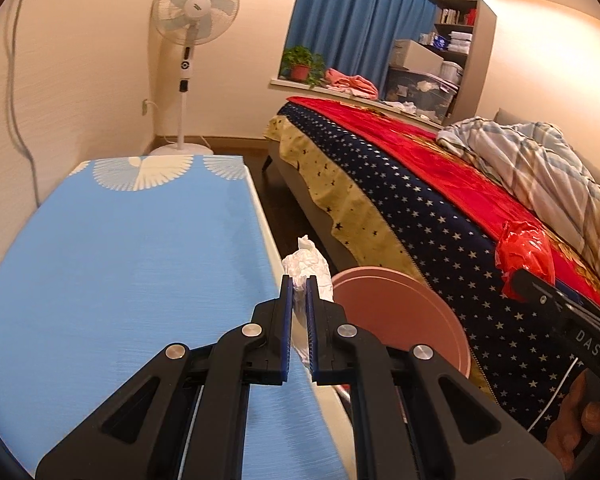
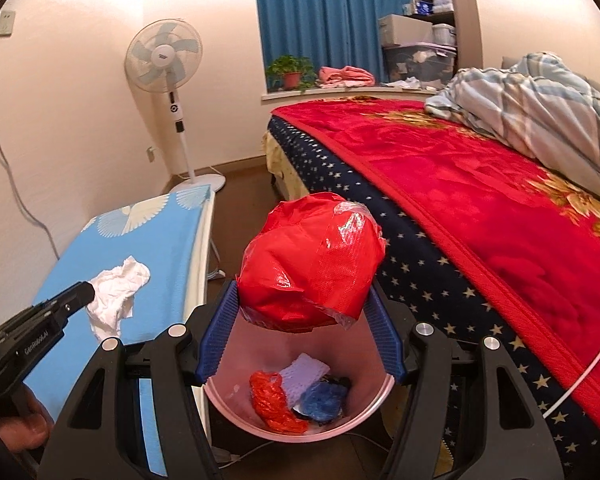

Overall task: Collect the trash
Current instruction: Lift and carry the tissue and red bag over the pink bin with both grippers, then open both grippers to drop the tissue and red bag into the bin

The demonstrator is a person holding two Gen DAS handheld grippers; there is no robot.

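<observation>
A bed with a red blanket over a starred navy cover fills the right side, a striped quilt bunched at its far end. On the left runs a long worktop with a blue cover, and between the two is a narrow strip of dark floor. A standing fan is against the far wall, with blue curtains and a potted plant on the sill to its right.

A pink trash bin stands in the gap, near the worktop's edge and close beside the bed; inside lie crumpled red plastic, a blue wad and a pale sheet.

The right tongs are spread wide and clamped on a bulging red plastic bag, held directly above the bin's opening. The left tongs are nearly together, pinching a crumpled white tissue that sticks out past the tips; from the right wrist view it hangs above the blue worktop, left of the bin.
</observation>
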